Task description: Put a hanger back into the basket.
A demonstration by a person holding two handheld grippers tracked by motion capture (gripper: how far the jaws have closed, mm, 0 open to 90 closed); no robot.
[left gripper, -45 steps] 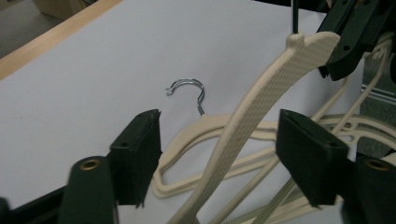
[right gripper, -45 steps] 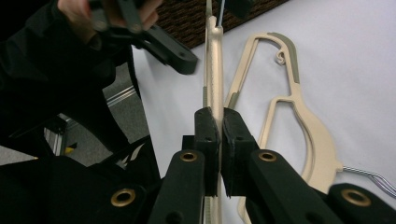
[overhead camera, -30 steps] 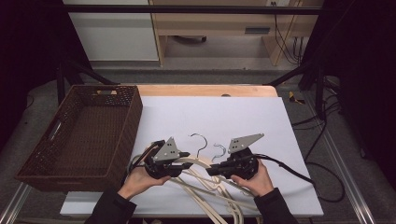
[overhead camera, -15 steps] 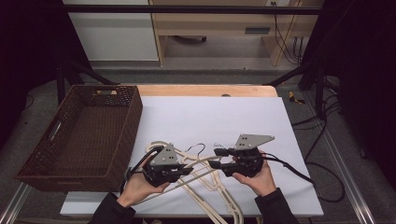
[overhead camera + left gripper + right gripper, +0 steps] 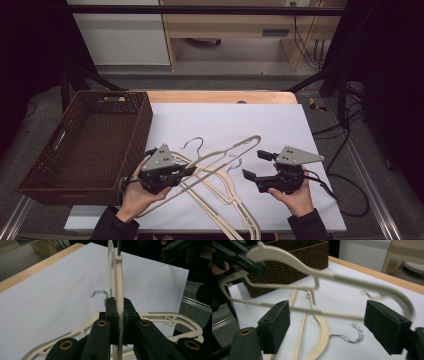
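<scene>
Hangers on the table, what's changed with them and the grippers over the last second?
The left gripper closed on one cream hanger and lifted it off the pile, its far end swinging up. The right gripper, shut before, has just been opening with nothing pressed between its pads, and drew off to the right. The other hangers, the basket and the white sheet stayed put.

Brown wicker basket (image 5: 90, 140) left; white table sheet (image 5: 240, 125).
</scene>
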